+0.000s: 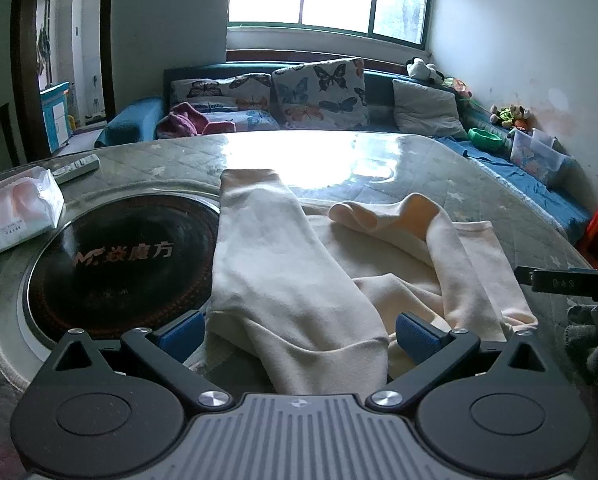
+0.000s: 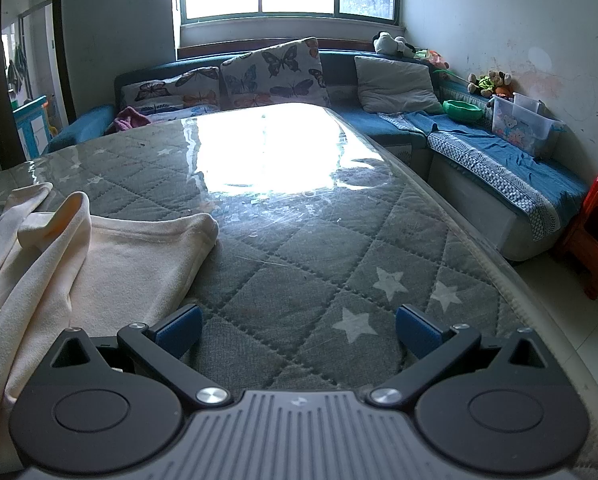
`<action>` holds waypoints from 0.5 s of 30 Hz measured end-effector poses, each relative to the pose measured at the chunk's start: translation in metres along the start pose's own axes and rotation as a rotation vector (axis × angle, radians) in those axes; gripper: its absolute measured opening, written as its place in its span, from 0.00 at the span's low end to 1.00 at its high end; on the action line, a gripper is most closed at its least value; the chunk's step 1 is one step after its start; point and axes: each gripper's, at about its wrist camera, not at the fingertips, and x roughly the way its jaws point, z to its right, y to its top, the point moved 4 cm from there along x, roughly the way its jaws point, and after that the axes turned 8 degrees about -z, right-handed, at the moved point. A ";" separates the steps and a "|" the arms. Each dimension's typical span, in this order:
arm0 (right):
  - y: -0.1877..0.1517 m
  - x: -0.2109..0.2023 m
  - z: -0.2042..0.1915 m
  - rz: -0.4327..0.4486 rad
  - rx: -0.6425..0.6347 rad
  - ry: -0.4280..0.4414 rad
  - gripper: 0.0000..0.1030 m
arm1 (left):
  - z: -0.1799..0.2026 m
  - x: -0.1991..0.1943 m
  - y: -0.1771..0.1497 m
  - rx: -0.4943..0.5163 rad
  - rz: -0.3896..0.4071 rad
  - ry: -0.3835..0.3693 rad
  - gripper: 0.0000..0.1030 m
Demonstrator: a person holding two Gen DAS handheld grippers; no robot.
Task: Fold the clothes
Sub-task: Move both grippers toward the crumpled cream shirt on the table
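Left wrist view shows the left gripper (image 1: pixel 297 334) with its jaws spread wide, a blue pad on either side of a cream garment (image 1: pixel 299 292) and neither pad pressing it. One long part of the garment, a sleeve or a leg, runs from between the jaws away toward the far side of the bench (image 1: pixel 179 152). A second long part lies bunched and looped to the right of it, over a flatter layer of the same cloth. The garment's left edge overlaps a round black hotplate (image 1: pixel 127 264) set into the bench top, printed with a logo and lettering. Left of the hotplate sits a soft pack of tissues (image 1: pixel 19 212), and just behind it a pale remote control (image 1: pixel 77 168). At the right edge a dark bar comes into view; it may be part of the other gripper, but the view is too cut off to tell.

Right wrist view has the right gripper (image 2: pixel 299 332) with its jaws wide apart too, holding nothing, above the grey quilted, star-printed cover of the bench. The garment lies to the left of these jaws, its near edge just beside the left pad and its hem stretching toward the bench's middle. Beyond the bench stands a blue sofa (image 2: pixel 379 120) with butterfly cushions (image 2: pixel 275 72), a clear plastic box (image 2: pixel 527 128), a green bowl (image 2: pixel 463 110) and a red stool (image 2: pixel 595 236).
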 end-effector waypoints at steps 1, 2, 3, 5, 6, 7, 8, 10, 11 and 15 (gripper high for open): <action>0.000 0.000 0.000 0.001 -0.001 -0.001 1.00 | 0.000 -0.001 0.000 -0.001 -0.001 0.000 1.00; 0.000 0.000 0.000 0.000 -0.001 -0.001 1.00 | 0.000 -0.001 0.000 -0.003 -0.002 -0.001 1.00; 0.000 0.000 -0.001 0.000 -0.001 -0.001 1.00 | 0.000 -0.002 -0.001 -0.004 -0.003 -0.001 1.00; 0.000 0.001 -0.001 -0.002 -0.002 -0.002 1.00 | 0.000 -0.004 -0.001 -0.007 -0.005 -0.002 1.00; 0.001 0.001 -0.002 -0.003 -0.003 -0.003 1.00 | 0.000 -0.004 -0.001 -0.009 -0.006 -0.003 1.00; 0.001 0.000 -0.004 -0.004 -0.003 -0.004 1.00 | 0.000 -0.005 -0.001 -0.010 -0.007 -0.003 1.00; 0.001 -0.002 -0.006 -0.005 -0.004 -0.005 1.00 | 0.000 -0.006 -0.002 -0.011 -0.008 -0.004 1.00; 0.000 -0.003 -0.007 -0.006 -0.012 -0.001 1.00 | 0.000 -0.007 -0.002 -0.008 -0.009 -0.002 1.00; 0.000 -0.004 -0.008 -0.006 -0.017 0.002 1.00 | -0.001 -0.007 -0.002 -0.009 -0.010 0.000 1.00; -0.001 -0.008 -0.009 -0.007 -0.036 0.014 1.00 | -0.003 -0.008 -0.002 -0.014 -0.012 0.005 1.00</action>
